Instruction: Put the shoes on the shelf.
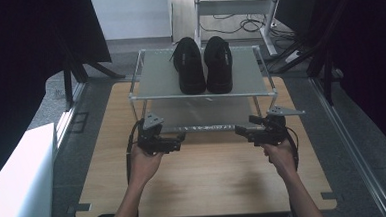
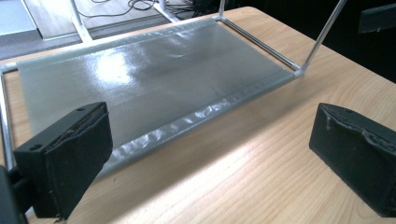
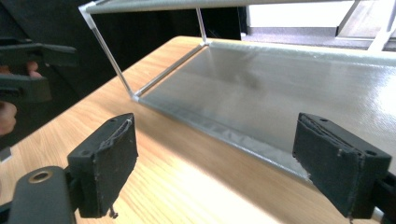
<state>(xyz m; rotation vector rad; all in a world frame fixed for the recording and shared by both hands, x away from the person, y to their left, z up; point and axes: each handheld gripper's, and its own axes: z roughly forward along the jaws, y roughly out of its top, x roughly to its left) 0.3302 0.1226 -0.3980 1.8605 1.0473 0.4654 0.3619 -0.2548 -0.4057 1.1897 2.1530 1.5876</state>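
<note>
A pair of black shoes (image 1: 203, 64) stands side by side on the top shelf (image 1: 154, 80) of a two-tier metal-framed rack, toes toward me. The grey lower shelf (image 1: 201, 115) (image 2: 154, 74) (image 3: 289, 93) is bare. My left gripper (image 1: 176, 139) (image 2: 212, 140) hovers open over the wooden table (image 1: 209, 172) just in front of the rack's left front corner, jaws wide apart with nothing between them. At the rack's right front corner, my right gripper (image 1: 243, 132) (image 3: 217, 144) is likewise open and holds nothing. The two grippers point toward each other.
A white block (image 1: 19, 182) lies off the table at the left. Behind the rack stands a white frame (image 1: 236, 8) with cables on the floor. Dark curtains and black stand legs (image 1: 74, 69) flank both sides. In the right gripper view, the other hand (image 3: 7, 116) shows at the left edge.
</note>
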